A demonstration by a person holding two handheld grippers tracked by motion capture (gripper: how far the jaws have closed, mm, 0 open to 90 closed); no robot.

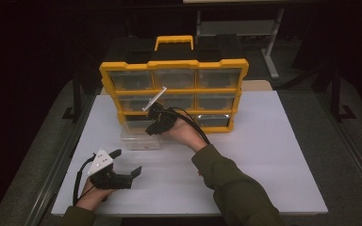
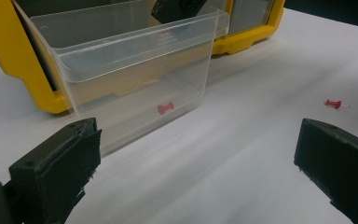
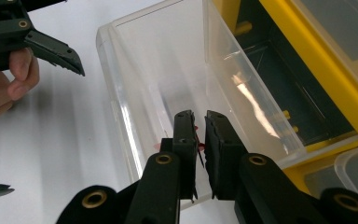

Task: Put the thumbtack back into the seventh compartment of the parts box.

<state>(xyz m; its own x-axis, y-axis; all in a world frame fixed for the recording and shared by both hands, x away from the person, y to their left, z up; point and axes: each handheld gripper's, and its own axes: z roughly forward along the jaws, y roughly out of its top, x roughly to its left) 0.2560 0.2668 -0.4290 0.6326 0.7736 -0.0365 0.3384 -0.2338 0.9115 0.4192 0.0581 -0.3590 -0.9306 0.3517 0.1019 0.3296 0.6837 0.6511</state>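
A clear plastic drawer (image 1: 139, 141) stands pulled out on the white table in front of a yellow organiser (image 1: 174, 63). My right gripper (image 1: 153, 128) dips into it from above. Its jaws (image 3: 199, 116) stand almost together, and a red pushpin (image 3: 199, 145) shows in the narrow gap between them. Another red pushpin (image 2: 165, 108) lies on the floor of the drawer (image 2: 135, 60). My left gripper (image 1: 127, 162) rests low at the front left, open and empty (image 2: 198, 135), pointing at the drawer. A third pushpin (image 2: 333, 103) lies loose on the table to the right.
The organiser's yellow frame (image 3: 317, 51) has an empty bottom-left slot just behind the drawer. Its other clear drawers are shut. The white table (image 1: 264, 155) ends at a grey floor on both sides. My left gripper's jaw (image 3: 51, 49) is near the drawer's corner.
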